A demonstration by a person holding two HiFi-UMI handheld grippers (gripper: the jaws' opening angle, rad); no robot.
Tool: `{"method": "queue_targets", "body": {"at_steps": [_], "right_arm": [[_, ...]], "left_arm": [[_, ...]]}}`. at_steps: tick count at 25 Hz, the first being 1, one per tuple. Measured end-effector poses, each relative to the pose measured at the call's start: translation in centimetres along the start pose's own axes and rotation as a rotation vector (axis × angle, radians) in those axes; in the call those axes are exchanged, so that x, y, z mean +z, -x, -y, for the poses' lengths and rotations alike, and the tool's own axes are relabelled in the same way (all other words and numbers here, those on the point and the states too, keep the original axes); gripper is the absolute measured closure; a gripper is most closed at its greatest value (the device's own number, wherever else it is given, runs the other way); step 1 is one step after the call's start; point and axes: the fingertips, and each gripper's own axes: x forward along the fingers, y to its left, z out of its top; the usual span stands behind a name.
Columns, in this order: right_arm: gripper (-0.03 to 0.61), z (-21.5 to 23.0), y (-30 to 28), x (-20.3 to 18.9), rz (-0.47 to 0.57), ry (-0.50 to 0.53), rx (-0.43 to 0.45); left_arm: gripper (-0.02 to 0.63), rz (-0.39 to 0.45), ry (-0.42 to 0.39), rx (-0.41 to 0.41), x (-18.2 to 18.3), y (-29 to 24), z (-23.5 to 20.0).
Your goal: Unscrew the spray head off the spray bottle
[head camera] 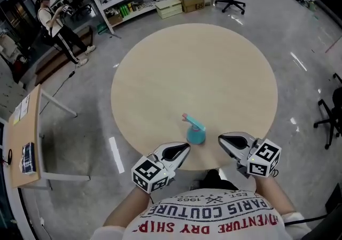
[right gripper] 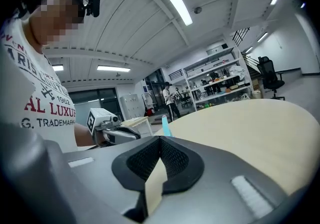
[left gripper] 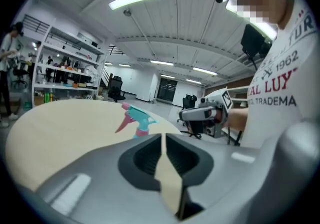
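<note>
Teal spray bottle (head camera: pixel 196 134), one; hand-held grippers (head camera: pixel 186 147) (head camera: pixel 220 139), two.

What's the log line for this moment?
left gripper: jaws shut, empty | right gripper: jaws shut, empty | spray bottle: upright on table, between grippers, untouched | spray head: on

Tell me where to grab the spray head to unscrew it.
Take the spray head low, at its pink collar just above the bottle, probably coming level from the right with the right gripper. The bottle stands upright, and the nozzle and trigger stick out far-left, so that side is clear. Its jaws are shut; open them first.
</note>
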Motion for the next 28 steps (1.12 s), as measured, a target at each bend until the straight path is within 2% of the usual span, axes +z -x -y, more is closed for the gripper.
{"method": "queue_targets", "body": {"at_steps": [3,5,8,10,13,16,18,20,22,24,28], "right_arm": [[0.577,0.8,-0.2,0.0,-0.006,-0.011,0.002],[0.577,1.1,-0.2,-0.4,-0.015,-0.021,0.001],[0.577,2.1,0.1,-0.8,0.0,-0.046,-0.002],[0.577,2.6,0.5,-0.8,0.009,-0.061,0.002],[0.577,2.9,0.7,-1.2,-0.005,-0.059,-0.003],[0.577,3.4,0.7,-1.0,0.003,-0.065,-0.008],[0.577,3.3,0.6,-0.9,0.0,-0.047,0.003],[0.575,3.0,0.4,-0.8,-0.003,-0.009,0.021],[0.514,2.7,-0.1,-0.8,-0.006,0.016,0.04],[0.501,2.7,-0.6,-0.9,-0.01,0.03,0.042],[0.432,3.4,-2.6,-0.9,-0.033,0.089,0.018]], "left_arm": [[0.415,-0.041,0.011,0.002,-1.5,-1.2,-1.6],[0.346,-0.079,0.001,0.016,-3.4,-2.1,-2.8],[0.237,-0.152,-0.084,0.064,-6.0,-4.5,-4.9],[0.189,-0.172,-0.106,0.076,-6.9,-6.3,-5.9],[0.184,-0.184,-0.077,0.045,-7.5,-7.8,-6.0],[0.186,-0.217,-0.13,0.041,-8.2,-8.8,-6.0],[0.251,-0.23,-0.181,0.051,-8.7,-9.2,-6.2],[0.267,-0.217,-0.191,0.053,-8.5,-9.6,-6.2],[0.267,-0.211,-0.193,0.059,-8.3,-9.9,-6.3],[0.27,-0.213,-0.196,0.06,-8.2,-10.1,-6.3],[0.272,-0.218,-0.18,0.085,-8.0,-10.5,-6.2]]}}
